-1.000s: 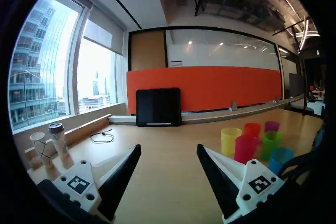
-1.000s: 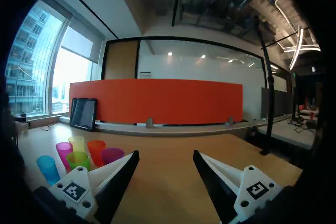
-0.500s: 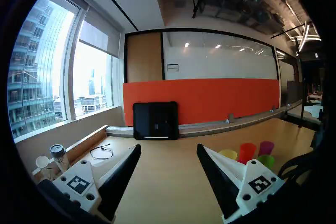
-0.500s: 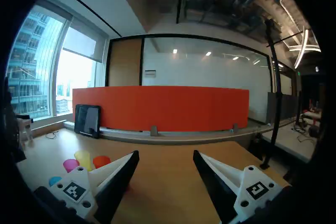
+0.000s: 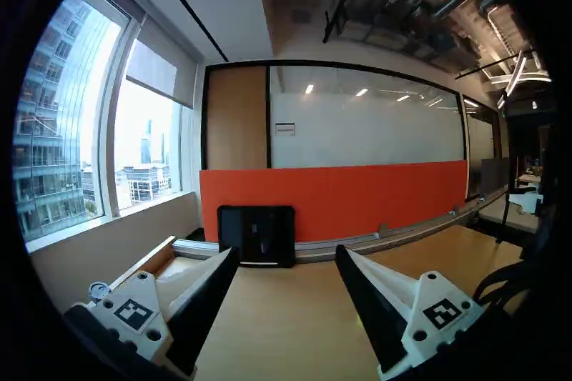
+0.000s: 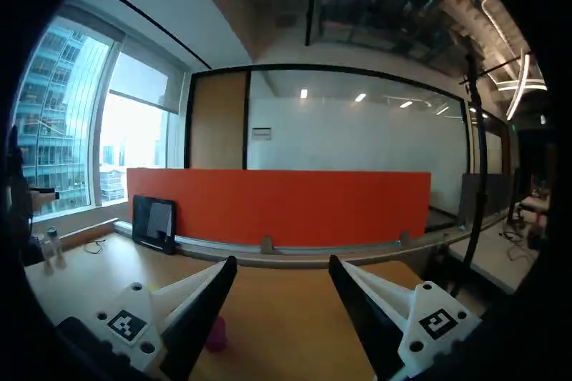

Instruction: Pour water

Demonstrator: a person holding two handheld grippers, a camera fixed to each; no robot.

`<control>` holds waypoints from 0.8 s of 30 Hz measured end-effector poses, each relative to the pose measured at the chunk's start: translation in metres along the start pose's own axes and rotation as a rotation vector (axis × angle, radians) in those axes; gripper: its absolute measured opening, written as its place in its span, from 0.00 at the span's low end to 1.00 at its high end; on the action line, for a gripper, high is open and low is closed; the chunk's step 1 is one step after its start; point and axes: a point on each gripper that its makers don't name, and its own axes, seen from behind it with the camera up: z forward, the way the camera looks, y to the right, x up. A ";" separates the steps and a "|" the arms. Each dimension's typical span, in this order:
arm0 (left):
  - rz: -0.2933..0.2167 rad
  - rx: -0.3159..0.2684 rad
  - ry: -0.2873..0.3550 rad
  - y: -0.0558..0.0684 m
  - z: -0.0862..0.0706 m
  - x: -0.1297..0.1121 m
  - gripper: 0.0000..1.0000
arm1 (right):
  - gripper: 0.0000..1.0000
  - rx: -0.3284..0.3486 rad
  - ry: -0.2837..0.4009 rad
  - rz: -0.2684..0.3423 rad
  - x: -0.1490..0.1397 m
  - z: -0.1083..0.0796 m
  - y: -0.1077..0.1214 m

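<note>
No pouring is judged begun: the left hand-held gripper (image 5: 286,250) and the right hand-held gripper (image 6: 282,259) are held wide open and empty, and a pink cup (image 6: 217,333) is seen on the counter (image 6: 286,324), well in front of the orange partition (image 6: 286,202).

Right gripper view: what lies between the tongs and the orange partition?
In the right gripper view, bare wooden desk, then a grey rail under the orange partition. A magenta cup peeks out beside one finger of the right tongs.
</note>
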 end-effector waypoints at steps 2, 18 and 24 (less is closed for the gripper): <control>0.003 -0.009 0.009 0.002 0.001 0.011 0.99 | 1.00 0.006 0.004 -0.008 0.011 0.000 -0.001; -0.031 -0.188 -0.021 0.041 0.005 0.031 0.99 | 1.00 0.142 -0.012 -0.003 0.030 -0.002 -0.022; -0.020 -0.268 -0.017 0.058 0.002 0.035 0.99 | 1.00 0.230 -0.012 0.018 0.035 -0.005 -0.034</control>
